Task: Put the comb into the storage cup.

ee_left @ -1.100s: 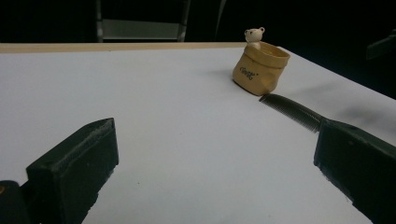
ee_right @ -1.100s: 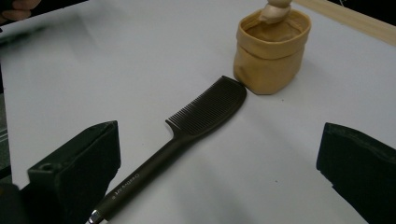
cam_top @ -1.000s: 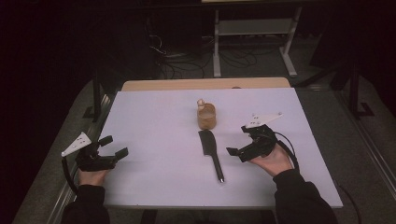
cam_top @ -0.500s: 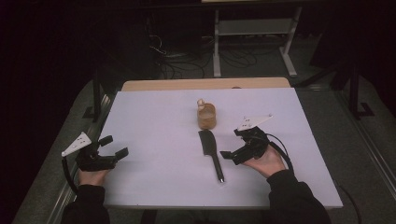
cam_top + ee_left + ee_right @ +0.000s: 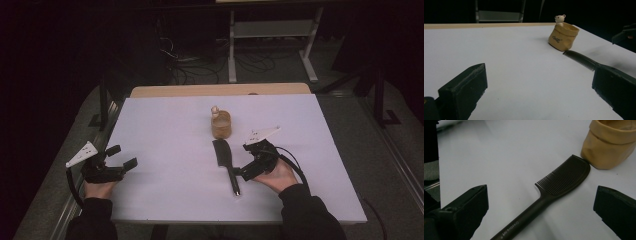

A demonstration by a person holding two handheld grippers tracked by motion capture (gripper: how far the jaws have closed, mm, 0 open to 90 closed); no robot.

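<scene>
Two things lie on the white table [image 5: 165,125]: one black comb [image 5: 226,162] and one small tan pouch [image 5: 221,125] with a little bear figure [image 5: 559,18] poking out of its top. The pouch stands near the middle of the table, a bit toward the far edge, and the comb lies just on the near side of it, its toothed head close against the pouch's base and its handle running toward the near edge. Your right gripper [image 5: 246,173] sits just to the right of the comb's handle, close to the near edge, with its jaws spread wide; in the right gripper view the comb's handle runs up between the two black jaws, and neither jaw touches it. Your left gripper [image 5: 125,157] rests near the table's left edge, well apart from both things, its jaws also wide apart with nothing between them. From the left gripper view, one comb and one pouch show across the bare white top.
</scene>
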